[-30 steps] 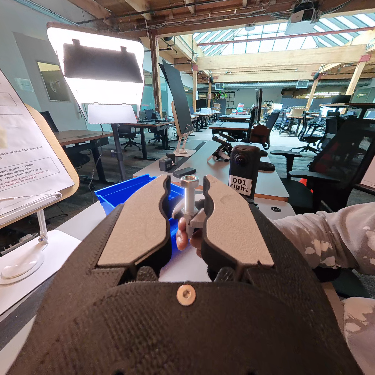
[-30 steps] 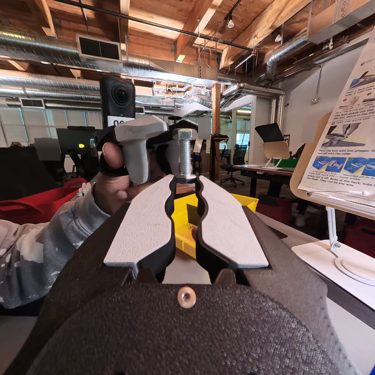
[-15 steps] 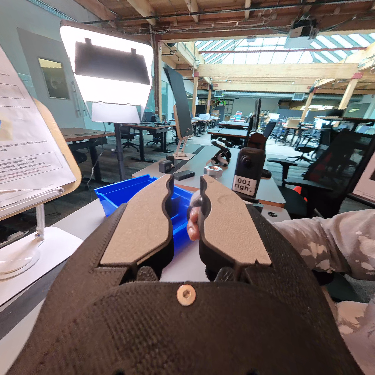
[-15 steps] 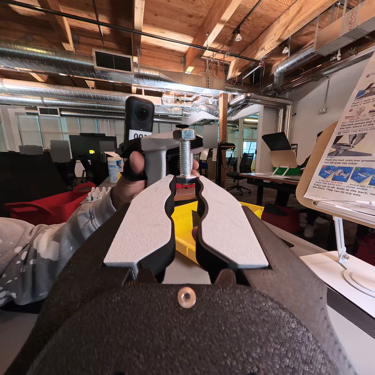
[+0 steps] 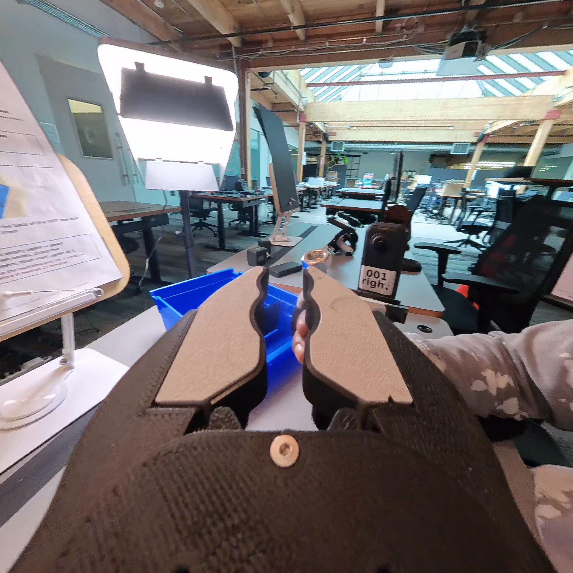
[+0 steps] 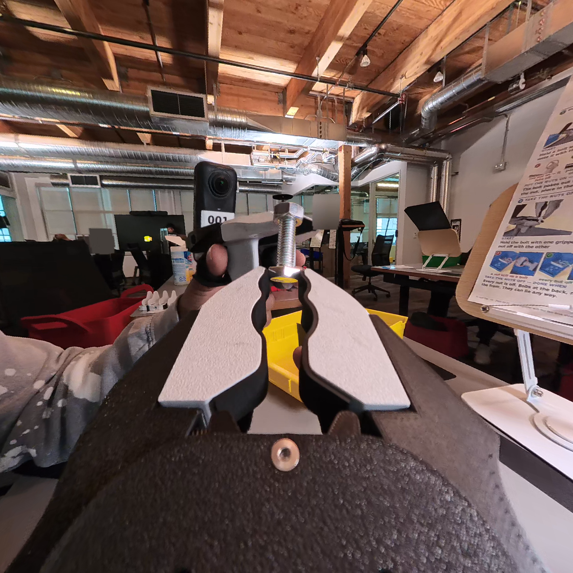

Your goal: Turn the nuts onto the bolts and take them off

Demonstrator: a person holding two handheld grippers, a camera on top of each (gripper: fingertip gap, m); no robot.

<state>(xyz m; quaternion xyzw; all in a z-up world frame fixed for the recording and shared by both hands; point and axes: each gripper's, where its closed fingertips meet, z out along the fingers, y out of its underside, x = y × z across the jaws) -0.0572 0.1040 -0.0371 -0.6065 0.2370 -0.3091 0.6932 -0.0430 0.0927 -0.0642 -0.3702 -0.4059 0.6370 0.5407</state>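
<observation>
My right gripper (image 6: 284, 276) is shut on a steel nut (image 6: 284, 273) at its fingertips. A threaded bolt (image 6: 286, 242) stands upright out of the nut, with its hex head on top. My left gripper (image 5: 284, 274) is open with a narrow gap and holds nothing. The bolt's hex top (image 5: 316, 257) shows just past the left gripper's right fingertip. In the right wrist view, a grey finger (image 6: 245, 232) of the left gripper and its camera (image 6: 215, 195) are behind the bolt, held by a hand.
A blue bin (image 5: 198, 294) sits on the white table below the left gripper. A yellow bin (image 6: 282, 347) sits below the right one. Instruction sheets on stands are at the left (image 5: 46, 232) and the right (image 6: 527, 263). A red tub (image 6: 77, 322) is far left.
The bolt stood between my left gripper's fingers a second ago. The left gripper has drawn off it, and the bolt top now lies beyond its right fingertip. The right gripper keeps the nut.
</observation>
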